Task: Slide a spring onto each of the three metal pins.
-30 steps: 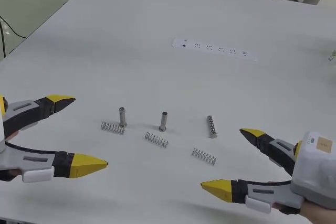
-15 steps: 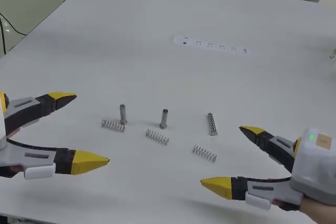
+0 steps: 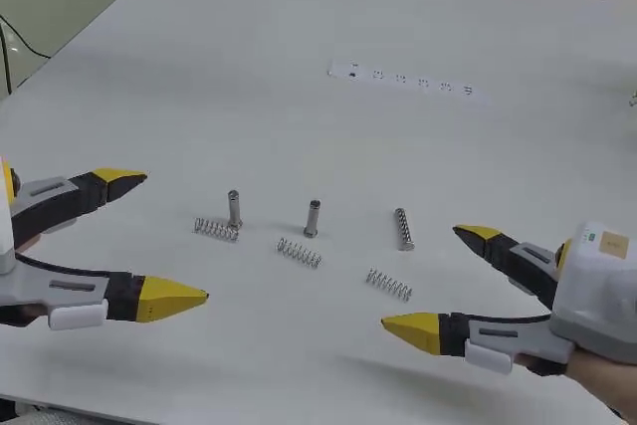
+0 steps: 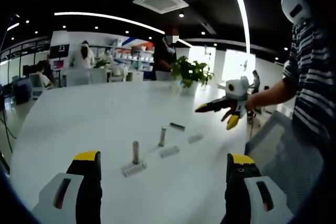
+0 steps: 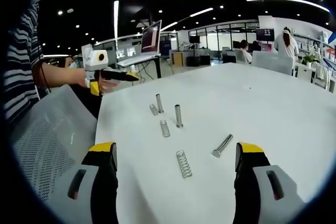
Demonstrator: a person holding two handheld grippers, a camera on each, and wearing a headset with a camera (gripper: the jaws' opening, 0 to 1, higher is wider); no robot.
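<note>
Two metal pins stand upright on the white table, the left pin (image 3: 234, 208) and the middle pin (image 3: 313, 217). The third pin (image 3: 403, 229) lies on its side. Beside each pin lies a loose spring: left spring (image 3: 216, 229), middle spring (image 3: 299, 253), right spring (image 3: 387, 285). My left gripper (image 3: 154, 237) hovers open to the left of the row, holding nothing. My right gripper (image 3: 439, 280) is open just right of the right spring (image 5: 183, 163) and the lying pin (image 5: 223, 145). The left gripper view has the upright left pin (image 4: 135, 152) straight ahead.
A white power strip (image 3: 403, 82) lies flat farther back on the table (image 3: 299, 67). The table's near edge runs just under both grippers. Chairs and other people are in the room beyond.
The head camera has tilted a little. Both grippers stay open in about the same places, and the pins and springs have not moved.
</note>
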